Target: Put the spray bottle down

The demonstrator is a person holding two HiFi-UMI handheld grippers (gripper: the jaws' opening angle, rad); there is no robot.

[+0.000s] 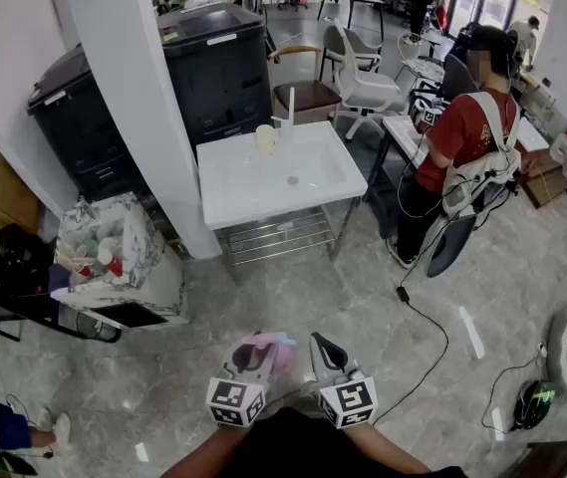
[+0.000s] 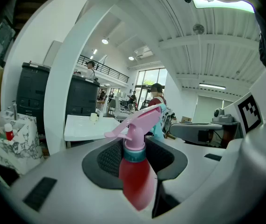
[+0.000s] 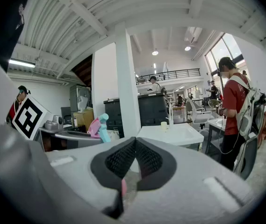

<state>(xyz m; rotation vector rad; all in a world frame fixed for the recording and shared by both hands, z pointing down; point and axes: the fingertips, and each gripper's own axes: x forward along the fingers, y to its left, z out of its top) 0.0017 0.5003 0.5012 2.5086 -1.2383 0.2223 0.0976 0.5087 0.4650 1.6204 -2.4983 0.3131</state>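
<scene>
The spray bottle [image 2: 133, 171] is clamped in the left tool [image 2: 135, 149]. The pads are pressed on its red body just under the teal collar, with the pink trigger head uppermost. It is carried low over the floor [image 1: 363, 297], well apart from the white tabletop [image 1: 253, 202] ahead. The right tool [image 3: 133, 155] is closed, jaws together, apparently on nothing, though a pink sliver low between them cannot be identified. Were the hold loosened here, the bottle would be dropped to the floor. A slip or tilt is invited by the smooth round body, so the bottle could be toppled at set-down. The cup [image 1: 265, 137] near the tabletop's far edge could be struck.
</scene>
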